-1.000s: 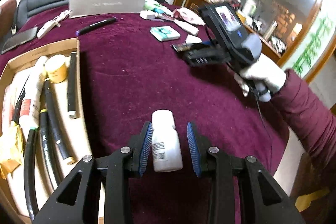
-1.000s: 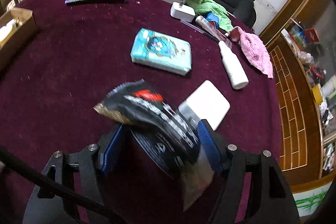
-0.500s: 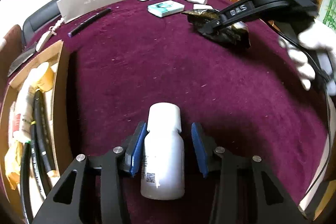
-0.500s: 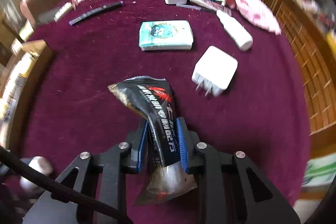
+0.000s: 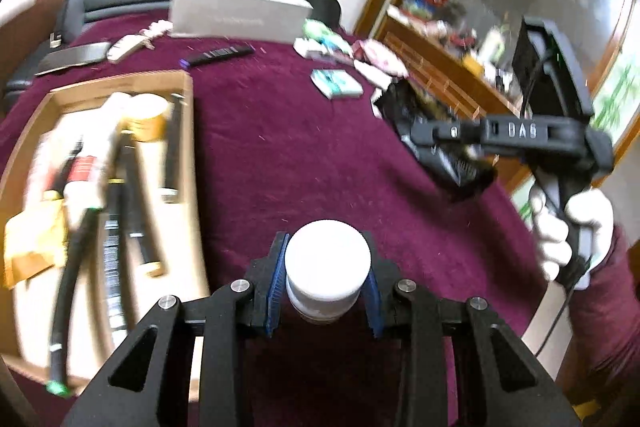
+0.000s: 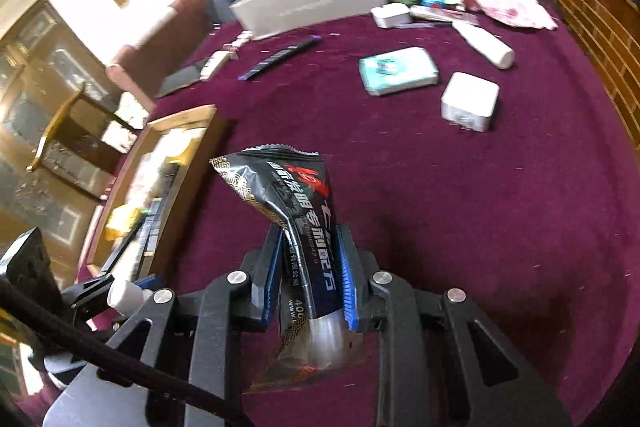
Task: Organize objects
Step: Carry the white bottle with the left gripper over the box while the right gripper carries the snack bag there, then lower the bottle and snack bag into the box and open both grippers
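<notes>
While clamped on a white bottle by its blue pads, left gripper holds it clear of the maroon cloth, cap toward the camera. Just left of it, an open cardboard tray holding black tubes, a yellow jar and other blurred items. Farther out, a teal packet, a black pen and a grey box near the far edge.

Right gripper narrow, squeezing a black sachet between its pads, lifted off the cloth, top end standing up and bent toward the tray; jaws just closed in on it. Beyond it on the cloth, a white charger, the teal packet, a white tube and a pink cloth, all apart from each other. Same gripper seen from the left camera in a white-gloved hand, sachet hanging over the cloth's right side.
</notes>
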